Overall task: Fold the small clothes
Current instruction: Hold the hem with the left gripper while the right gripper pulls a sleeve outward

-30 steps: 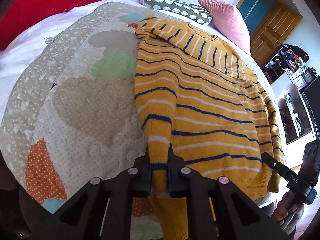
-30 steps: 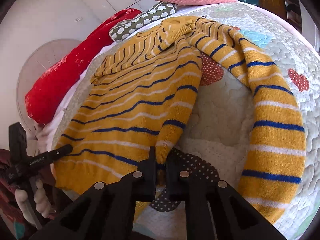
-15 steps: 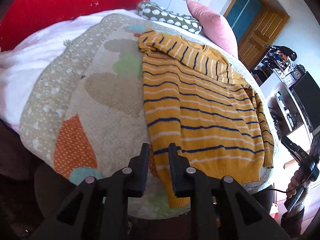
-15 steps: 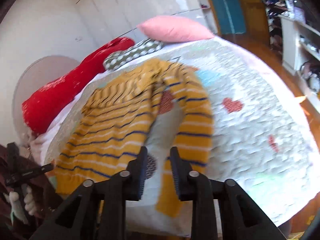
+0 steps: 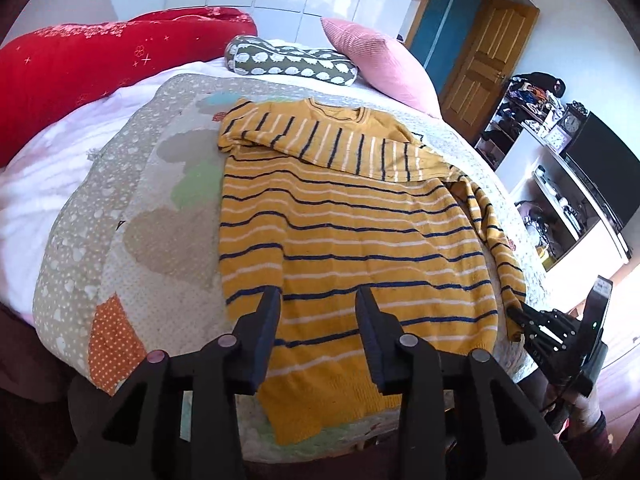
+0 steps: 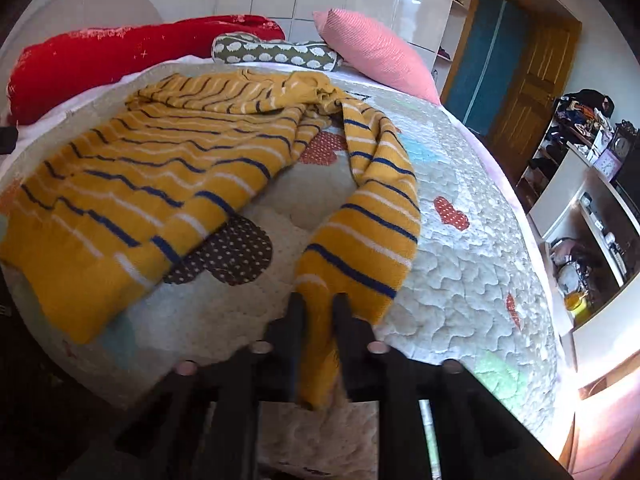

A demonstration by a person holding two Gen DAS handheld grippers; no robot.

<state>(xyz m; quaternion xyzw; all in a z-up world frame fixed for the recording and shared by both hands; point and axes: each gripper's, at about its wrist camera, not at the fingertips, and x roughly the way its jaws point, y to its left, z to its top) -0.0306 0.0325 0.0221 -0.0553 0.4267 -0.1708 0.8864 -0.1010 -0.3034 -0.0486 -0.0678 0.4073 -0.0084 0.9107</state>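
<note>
Home bedroom: quilted bed [image 5: 132,240], pillows [image 5: 376,64] (wooden door [image 5: 488,68] behind).

Both wrist views look up the bed from its foot, sharing the sweater [image 5: 344,240] and pillows [image 6: 376,52].

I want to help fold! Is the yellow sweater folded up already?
Partly. The sweater lies spread, one sleeve folded across; the right tool holds the other sleeve.

Patchwork-quilted bed [image 5: 132,240] under striped sweater [image 5: 344,232], pink pillow [image 5: 376,64], red blanket [image 5: 80,64].
</note>
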